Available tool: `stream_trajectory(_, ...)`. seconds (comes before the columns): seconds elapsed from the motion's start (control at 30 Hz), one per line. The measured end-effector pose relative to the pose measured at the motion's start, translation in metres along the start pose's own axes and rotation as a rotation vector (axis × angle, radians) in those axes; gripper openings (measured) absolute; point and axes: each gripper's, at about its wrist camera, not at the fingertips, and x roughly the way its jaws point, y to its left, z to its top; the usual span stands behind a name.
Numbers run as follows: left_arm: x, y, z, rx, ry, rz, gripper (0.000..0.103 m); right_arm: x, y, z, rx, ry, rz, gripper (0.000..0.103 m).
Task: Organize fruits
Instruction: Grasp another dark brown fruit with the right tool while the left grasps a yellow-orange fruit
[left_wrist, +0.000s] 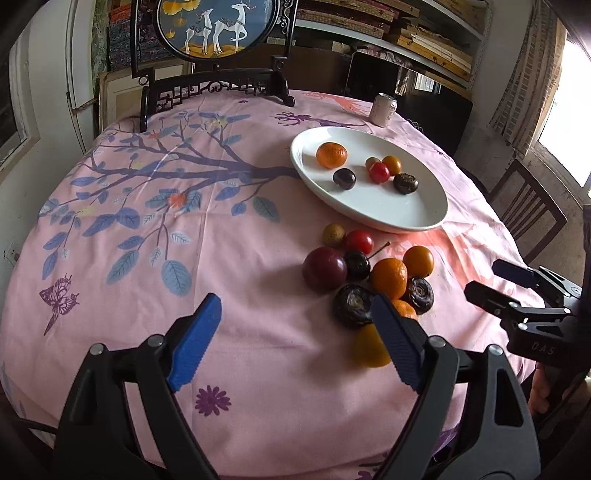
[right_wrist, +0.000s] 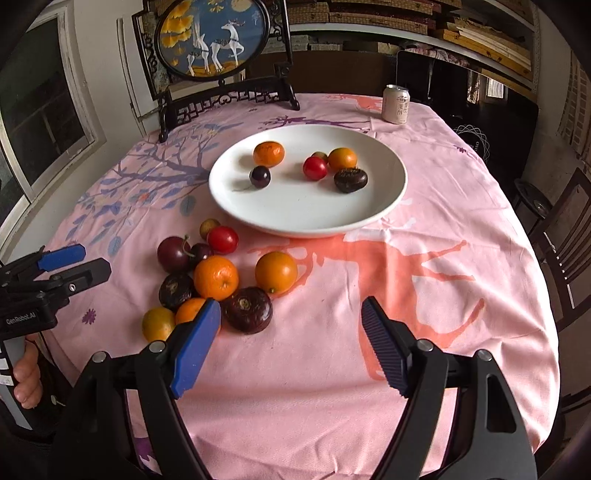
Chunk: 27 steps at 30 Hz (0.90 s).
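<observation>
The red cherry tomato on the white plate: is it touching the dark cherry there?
Apart. The right wrist view shows bare white plate between the red cherry tomato and the dark cherry.

A plate (right_wrist: 384, 206) sits at the centre of the desk (right_wrist: 461, 295) in the right wrist view, holding six fruits: a mandarin (right_wrist: 269, 153) at its upper left, a cherry (right_wrist: 259, 177) just below it, and a cluster of four (right_wrist: 334, 168) to the right. A heap of fruits (right_wrist: 214, 277) lies on the cloth at lower left of the plate, in front of it. A can (right_wrist: 396, 104) stands behind the plate at upper right; a framed screen (right_wrist: 212, 37) stands at the desk's far edge, upper left.
</observation>
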Motion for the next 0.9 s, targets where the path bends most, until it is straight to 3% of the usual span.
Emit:
stream_trajectory(0.17, 0.002, -0.003, -0.017, 0.03, 0.039, -0.016, 0.087, 0.013, 0.017, -0.016, -0.071, 0.034, 0.0, 0.077)
stream_trajectory(0.3, 0.008, -0.007, -0.026, 0.041, 0.071, -0.036, 0.087, 0.034, 0.021, -0.018, -0.086, 0.081, 0.033, 0.056)
stream_trajectory(0.4, 0.01, -0.011, -0.029, 0.053, 0.087, -0.053, 0.087, 0.053, 0.023, -0.016, -0.098, 0.116, 0.04, 0.053)
stream_trajectory(0.47, 0.012, -0.015, -0.03, 0.061, 0.101, -0.062, 0.087, 0.06, 0.028, -0.01, -0.123, 0.089, 0.031, 0.052)
stream_trajectory(0.53, 0.015, -0.018, -0.03, 0.063, 0.113, -0.058, 0.087, 0.063, 0.03, -0.006, -0.133, 0.073, 0.042, 0.04)
stream_trajectory(0.9, 0.031, -0.045, -0.03, 0.106, 0.162, -0.097, 0.087, 0.004, -0.005, -0.033, -0.06, 0.04, -0.054, 0.04)
